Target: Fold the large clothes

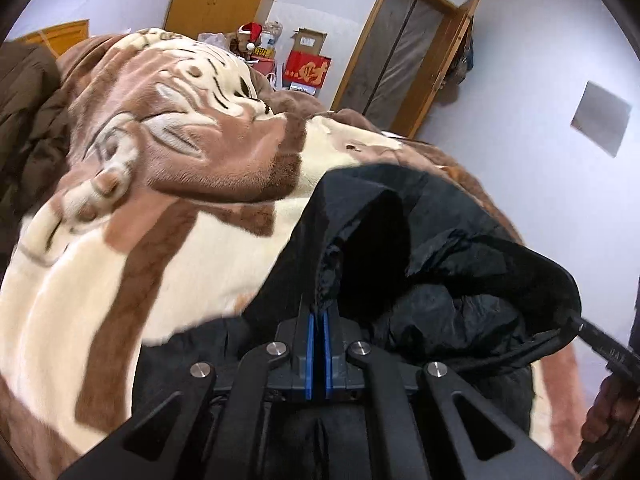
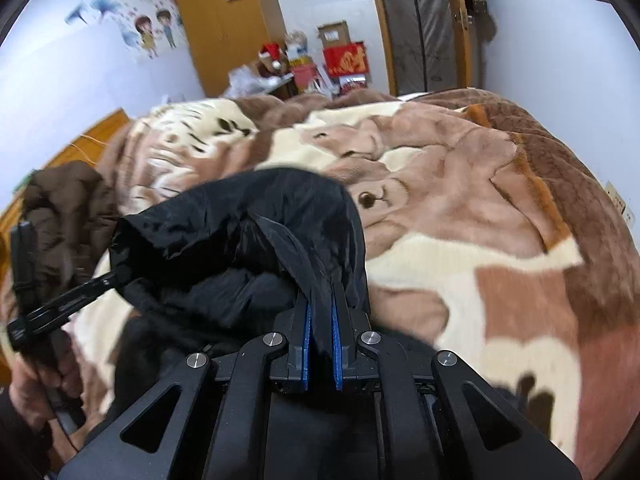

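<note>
A black padded jacket (image 1: 420, 248) hangs bunched between my two grippers above the bed. My left gripper (image 1: 319, 312) is shut on an edge of the jacket, its blue pads pressed together on the cloth. My right gripper (image 2: 320, 300) is shut on another fold of the same jacket (image 2: 248, 232). The right gripper also shows at the right edge of the left wrist view (image 1: 576, 326), gripping the jacket. The left gripper shows at the left of the right wrist view (image 2: 116, 276), held by a hand.
A brown and cream plush blanket (image 1: 160, 200) covers the bed (image 2: 480, 220). A brown coat (image 2: 68, 200) lies at the bed's left side. Behind are a wooden wardrobe (image 2: 224, 28), boxes (image 2: 344, 56) and a door (image 1: 404, 52).
</note>
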`<state>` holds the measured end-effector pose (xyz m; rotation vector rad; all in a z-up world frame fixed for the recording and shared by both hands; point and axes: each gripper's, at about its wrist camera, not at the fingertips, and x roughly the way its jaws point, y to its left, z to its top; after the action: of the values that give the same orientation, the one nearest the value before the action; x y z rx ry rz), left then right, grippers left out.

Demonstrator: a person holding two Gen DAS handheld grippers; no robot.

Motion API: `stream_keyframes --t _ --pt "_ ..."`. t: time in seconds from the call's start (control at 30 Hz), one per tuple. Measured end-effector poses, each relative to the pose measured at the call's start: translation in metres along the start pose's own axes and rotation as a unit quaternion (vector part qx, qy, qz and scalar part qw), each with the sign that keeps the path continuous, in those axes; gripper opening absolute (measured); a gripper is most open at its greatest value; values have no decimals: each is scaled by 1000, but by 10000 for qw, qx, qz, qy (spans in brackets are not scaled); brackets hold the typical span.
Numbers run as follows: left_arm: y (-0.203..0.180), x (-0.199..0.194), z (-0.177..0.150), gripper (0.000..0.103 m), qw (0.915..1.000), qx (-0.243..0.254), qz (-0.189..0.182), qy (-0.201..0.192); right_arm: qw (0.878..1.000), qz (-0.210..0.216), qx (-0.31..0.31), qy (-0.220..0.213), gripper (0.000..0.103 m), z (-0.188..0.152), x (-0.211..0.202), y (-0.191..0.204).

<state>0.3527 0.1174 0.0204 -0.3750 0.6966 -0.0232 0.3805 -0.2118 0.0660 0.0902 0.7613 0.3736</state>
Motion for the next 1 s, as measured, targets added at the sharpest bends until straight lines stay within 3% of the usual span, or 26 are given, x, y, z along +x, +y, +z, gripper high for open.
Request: stream_keyframes --t 0.13,0.27,0.6,0.7,0.83,1.0 --pt "8 -31 -39 4 9999 -103 -82 92 9998 102 138 72 8 -42 -30 5" --pt "22 -42 -83 4 9985 -288 -93 452 9967 167 629 476 8 -90 -31 -7" --pt "53 -69 -149 5 9932 -464 341 1012 9869 6 843 1375 9 -168 -34 -21" --pt "60 -85 -155 5 9929 -479 446 988 9874 -24 878 1318 16 -169 -44 -23" --pt "46 -94 -135 6 9960 -386 317 743 9923 116 768 966 26 -139 -47 -5" --pt "3 -76 -101 30 9988 -66 -157 455 9958 297 559 659 26 -109 -27 22"
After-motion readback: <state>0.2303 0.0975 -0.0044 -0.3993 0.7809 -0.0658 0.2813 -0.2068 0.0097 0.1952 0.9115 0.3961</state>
